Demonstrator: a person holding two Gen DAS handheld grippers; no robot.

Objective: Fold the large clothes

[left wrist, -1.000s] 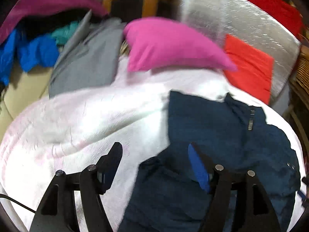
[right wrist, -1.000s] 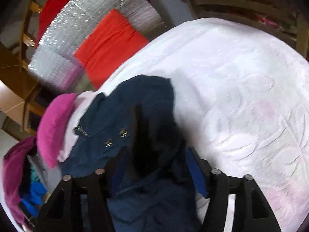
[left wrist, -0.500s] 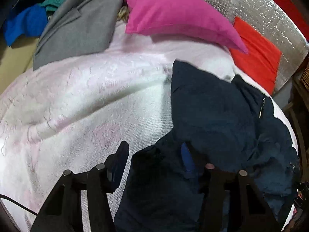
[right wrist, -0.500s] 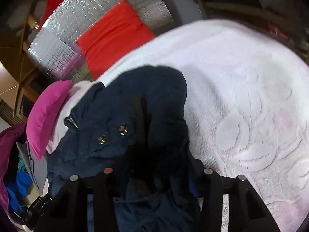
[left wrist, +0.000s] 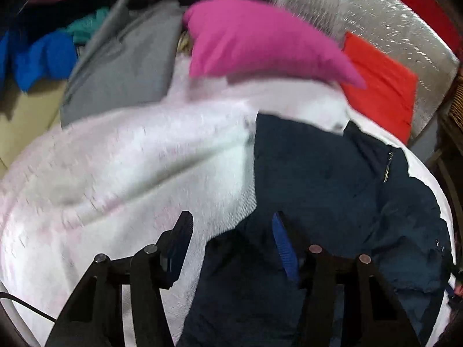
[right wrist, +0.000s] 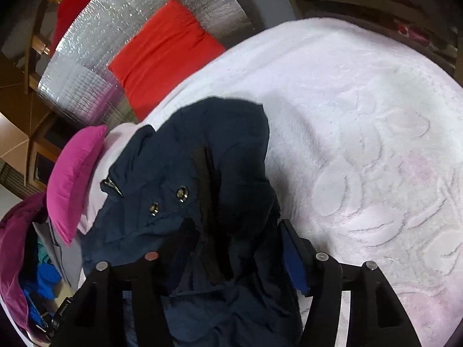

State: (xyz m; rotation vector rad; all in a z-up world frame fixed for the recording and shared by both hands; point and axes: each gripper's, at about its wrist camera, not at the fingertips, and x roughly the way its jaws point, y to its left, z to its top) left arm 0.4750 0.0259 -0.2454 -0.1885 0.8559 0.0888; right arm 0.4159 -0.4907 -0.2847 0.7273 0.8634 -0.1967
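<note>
Both grippers are pointing down at a navy jacket (left wrist: 332, 179) that is lying crumpled on a bed covered by a white blanket (left wrist: 130, 167). In the left wrist view, the left gripper (left wrist: 231, 228) is hovering at the jacket's near edge with its jaws standing apart: the left finger is sitting over bare blanket and the right finger, with its blue pad, is sitting over dark cloth. Its jaws have narrowed a little within the last second, and nothing is being pinched between them. In the right wrist view, the right gripper (right wrist: 237, 237) is straddling a raised fold of the jacket. Its jaws have just been opening, and cloth is bunched between them. The left finger is mostly hidden behind the fabric, so whether its pad is pressing on the cloth cannot be told; the blue pad on the right finger is showing clear of the fold.

The jacket is showing two metal snaps (right wrist: 167, 201) and a zipper pull (right wrist: 111, 186) near its collar. Beyond it, a pink pillow (left wrist: 260, 40) is resting at the head of the bed, with a red cushion (left wrist: 382, 86) leaning against a silver foil panel (left wrist: 376, 20) beside it. A grey garment (left wrist: 121, 69) is lying next to the pillow, beside a heap of blue, teal and purple clothes.
</note>
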